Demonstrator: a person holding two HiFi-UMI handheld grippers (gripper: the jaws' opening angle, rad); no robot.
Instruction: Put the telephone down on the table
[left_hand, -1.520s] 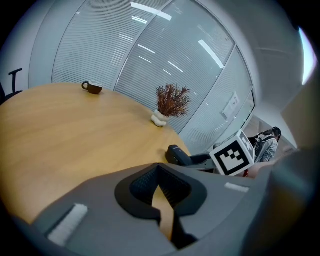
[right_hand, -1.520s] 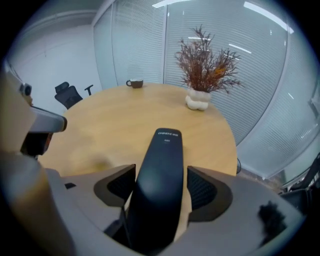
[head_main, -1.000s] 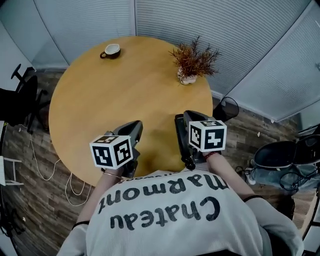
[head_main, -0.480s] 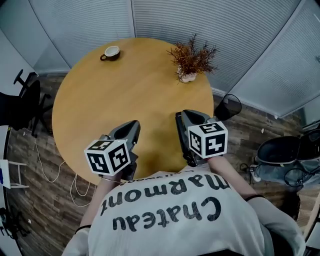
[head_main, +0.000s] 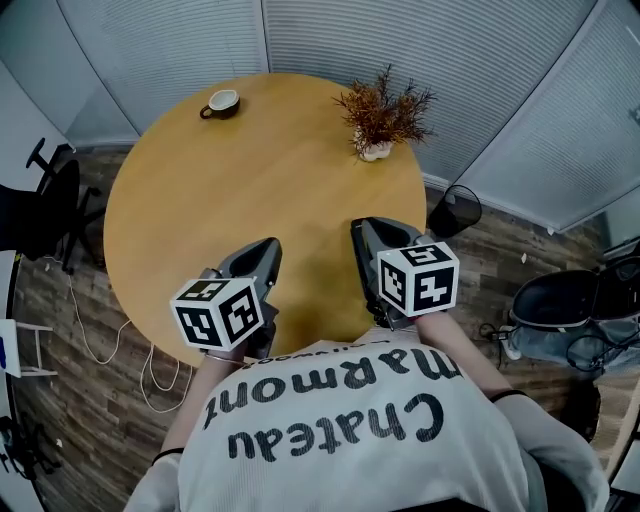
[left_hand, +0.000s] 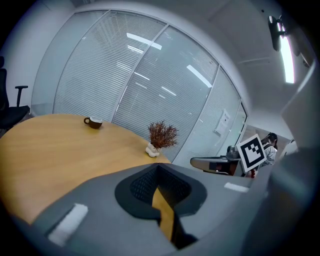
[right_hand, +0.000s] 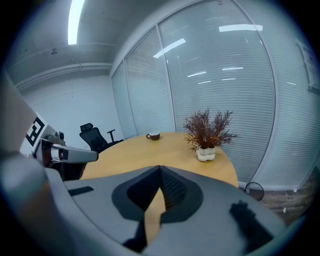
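Within the last second the left claw (head_main: 268, 250) and right claw (head_main: 359, 233) barely shift, hanging closed and empty above the near edge of the surface (head_main: 230, 175), which bears only a cup (head_main: 222, 101) and a plant (head_main: 385, 118); no telephone shows anywhere, so the set-down seems not under way.

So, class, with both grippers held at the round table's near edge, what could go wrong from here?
1. No telephone shows in any view, and the left gripper and right gripper are both shut on nothing, so the placement may stall.
2. The dried plant stands near the table rim; a wide right-hand sweep might tip it.
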